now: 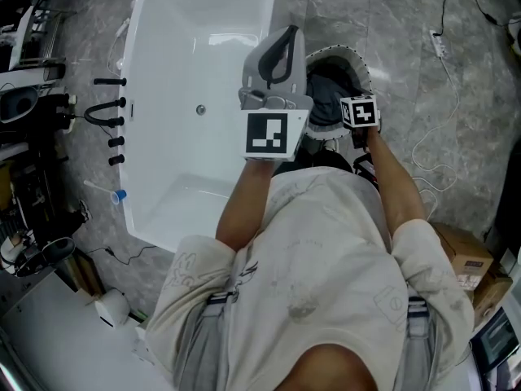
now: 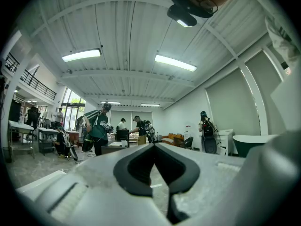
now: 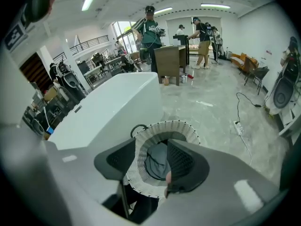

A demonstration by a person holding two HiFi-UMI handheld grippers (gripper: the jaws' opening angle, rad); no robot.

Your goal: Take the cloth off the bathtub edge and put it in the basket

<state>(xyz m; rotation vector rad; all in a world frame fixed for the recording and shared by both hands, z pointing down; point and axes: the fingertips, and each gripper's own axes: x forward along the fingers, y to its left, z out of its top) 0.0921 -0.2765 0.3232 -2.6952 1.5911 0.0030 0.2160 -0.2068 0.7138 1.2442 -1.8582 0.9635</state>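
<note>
The white bathtub point(image 1: 195, 72) fills the upper left of the head view, and I see no cloth on its rim. To its right stands a white woven basket point(image 1: 352, 62) with the grey cloth point(image 1: 326, 104) lying inside. My right gripper point(image 3: 151, 147) hangs just above the basket point(image 3: 186, 128), jaws apart with nothing between them, and the cloth point(image 3: 157, 161) shows below through the gap. Its marker cube point(image 1: 360, 112) sits by the basket's near rim. My left gripper point(image 1: 283, 32) is raised over the tub's right edge, shut and empty point(image 2: 154, 147), pointing out across the room.
Black faucet fittings point(image 1: 110, 120) line the tub's left rim. A power strip and white cable point(image 1: 440, 43) lie on the marble floor to the right. A cardboard box point(image 1: 464, 255) sits at my right side. Several people point(image 3: 150, 27) work at tables in the background.
</note>
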